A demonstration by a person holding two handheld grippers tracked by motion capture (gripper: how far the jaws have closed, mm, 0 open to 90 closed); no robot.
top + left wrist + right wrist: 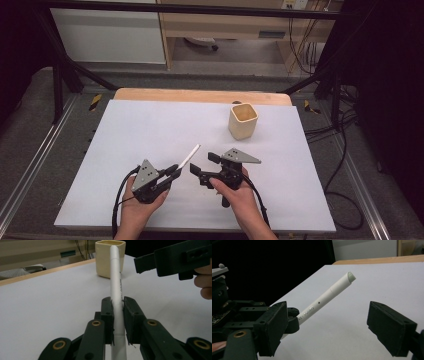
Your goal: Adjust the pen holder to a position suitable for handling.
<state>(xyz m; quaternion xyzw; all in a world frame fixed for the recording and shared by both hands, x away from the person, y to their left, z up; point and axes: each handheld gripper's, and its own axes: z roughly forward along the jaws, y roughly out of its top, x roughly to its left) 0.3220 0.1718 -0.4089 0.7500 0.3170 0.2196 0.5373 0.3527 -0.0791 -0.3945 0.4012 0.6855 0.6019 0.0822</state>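
A white pen (189, 156) is clamped by its lower end in my left gripper (172, 172), which is shut on it; the pen slants up and away to the right. In the left gripper view the pen (116, 277) runs straight out between the two black pads (107, 312). My right gripper (204, 164) stands open just right of the pen's free end, jaws apart with nothing pressed between them. In the right gripper view the pen (324, 296) lies between and beyond the wide-apart jaws, its capped tip up right, and the left gripper (292, 320) holds its base.
A cream square cup (243, 121) stands upright on the white sheet (150, 125) at the back right, beyond both grippers; it also rises behind the pen (103, 260). A wooden table edge (200, 95) runs along the far side. Cables trail off the right side.
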